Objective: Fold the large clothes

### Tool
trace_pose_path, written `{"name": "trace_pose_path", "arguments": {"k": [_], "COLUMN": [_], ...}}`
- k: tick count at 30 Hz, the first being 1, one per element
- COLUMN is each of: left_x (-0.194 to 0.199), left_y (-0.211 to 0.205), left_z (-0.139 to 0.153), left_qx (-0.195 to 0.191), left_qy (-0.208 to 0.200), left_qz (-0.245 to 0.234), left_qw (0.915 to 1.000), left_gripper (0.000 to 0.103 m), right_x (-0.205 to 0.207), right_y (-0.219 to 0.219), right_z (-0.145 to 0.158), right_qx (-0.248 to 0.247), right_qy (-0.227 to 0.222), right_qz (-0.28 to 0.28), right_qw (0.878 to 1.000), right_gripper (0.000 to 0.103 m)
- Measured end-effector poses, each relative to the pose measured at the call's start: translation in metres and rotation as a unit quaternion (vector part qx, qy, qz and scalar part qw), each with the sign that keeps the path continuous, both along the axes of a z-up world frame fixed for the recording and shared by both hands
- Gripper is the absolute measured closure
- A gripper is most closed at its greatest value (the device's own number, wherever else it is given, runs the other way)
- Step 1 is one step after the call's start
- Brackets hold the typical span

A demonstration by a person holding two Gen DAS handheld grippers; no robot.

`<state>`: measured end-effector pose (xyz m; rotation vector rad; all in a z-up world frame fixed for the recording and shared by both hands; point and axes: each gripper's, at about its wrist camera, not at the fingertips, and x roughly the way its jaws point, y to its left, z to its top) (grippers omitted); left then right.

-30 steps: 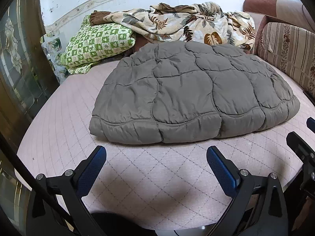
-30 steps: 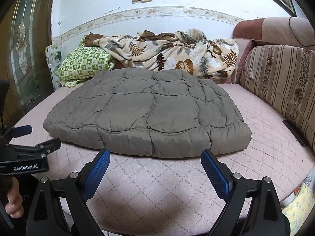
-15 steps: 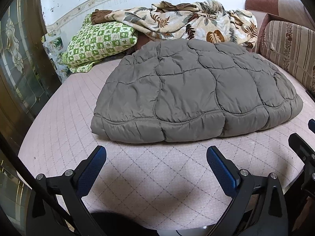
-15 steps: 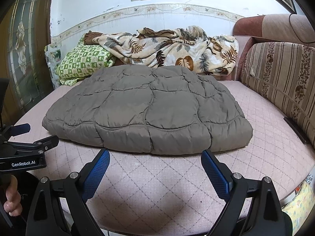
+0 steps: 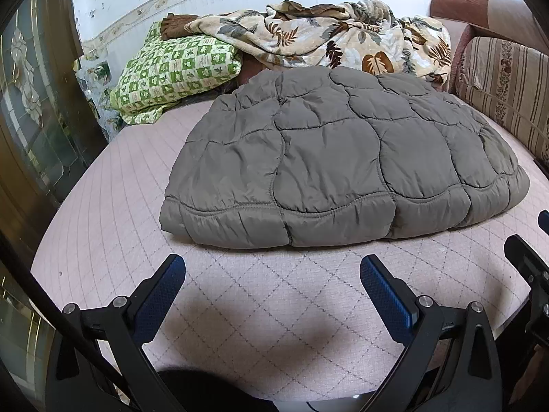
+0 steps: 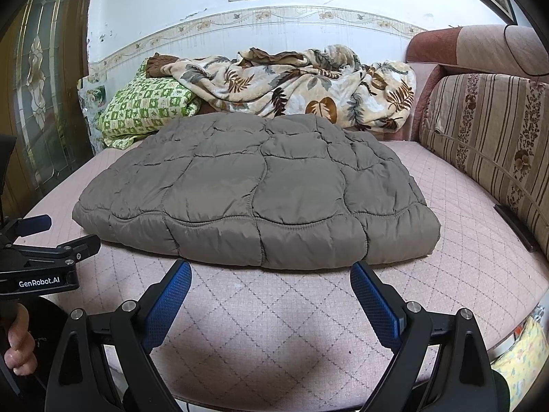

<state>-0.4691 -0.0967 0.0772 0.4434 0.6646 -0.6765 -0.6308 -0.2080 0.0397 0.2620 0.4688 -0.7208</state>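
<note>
A grey quilted padded garment (image 5: 336, 158) lies folded flat in the middle of the pink quilted bed (image 5: 267, 309); it also shows in the right wrist view (image 6: 260, 192). My left gripper (image 5: 272, 274) is open and empty, just short of the garment's near edge. My right gripper (image 6: 271, 278) is open and empty, its fingertips close to the same near edge. The left gripper shows at the left of the right wrist view (image 6: 51, 237).
A green checked pillow (image 5: 175, 68) and a leaf-print blanket (image 5: 336, 37) lie at the bed's far side by the wall. A striped sofa cushion (image 6: 487, 137) runs along the right. A glass door (image 5: 31, 110) stands at the left.
Both grippers have moved a little forward toward the garment's near edge, the right one more. The garment has not moved. Both grippers stay open.
</note>
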Motion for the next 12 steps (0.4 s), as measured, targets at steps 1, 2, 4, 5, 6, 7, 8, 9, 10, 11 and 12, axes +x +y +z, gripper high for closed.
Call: {"name": "trace_pose_path", "arguments": {"k": [1,2,4,5,6,7,8,9,10,11,12], "left_x": [0.0007,0.0008,0.0018,0.0019,0.0019,0.0023,0.0024,0.0017,0.0012,0.0006,0.0], "left_y": [0.0003,0.0005,0.0009,0.0017,0.0031,0.0052,0.0066,0.0073,0.0071,0.0068,0.0061], "left_z": [0.0005,0.0004,0.0015,0.0021,0.002,0.003,0.0034,0.0038,0.0042,0.004,0.0038], "left_qx": [0.0,0.0,0.0,-0.002,-0.009,-0.014,-0.017,-0.016,-0.015,-0.014,-0.011], "left_qy": [0.001,0.002,0.004,0.006,0.013,0.02,0.022,0.018,0.016,0.013,0.01], "left_qz": [0.0,0.0,0.0,-0.003,-0.01,-0.013,-0.013,-0.01,-0.009,-0.008,-0.006], "left_qw": [1.0,1.0,1.0,1.0,0.9998,0.9996,0.9995,0.9997,0.9997,0.9998,0.9999], "left_gripper": [0.001,0.001,0.001,0.001,0.001,0.001,0.001,0.001,0.001,0.001,0.001], "right_x": [0.0,-0.0004,-0.0002,-0.0004,-0.0005,-0.0008,-0.0011,-0.0007,-0.0012,-0.0013,-0.0012], "right_y": [0.0002,-0.0002,-0.0001,-0.0001,-0.0002,-0.0007,-0.0011,-0.0006,-0.001,-0.0011,-0.001], "right_z": [0.0,-0.0002,-0.0003,-0.0005,-0.0002,-0.0002,-0.0005,-0.0008,-0.001,-0.0012,-0.001], "right_qx": [0.0,0.0,0.0,0.0,0.0,0.0,0.0,0.0,-0.001,0.0,0.0], "right_qy": [0.0,0.0,0.0,0.0,0.0,-0.001,-0.001,-0.001,-0.002,-0.002,-0.002], "right_qz": [0.0,0.0,0.0,-0.001,-0.001,0.0,0.0,-0.001,-0.002,-0.002,-0.003], "right_qw": [1.0,1.0,1.0,1.0,1.0,1.0,1.0,1.0,1.0,1.0,1.0], "right_gripper": [0.007,0.007,0.007,0.007,0.007,0.007,0.007,0.007,0.007,0.007,0.007]}}
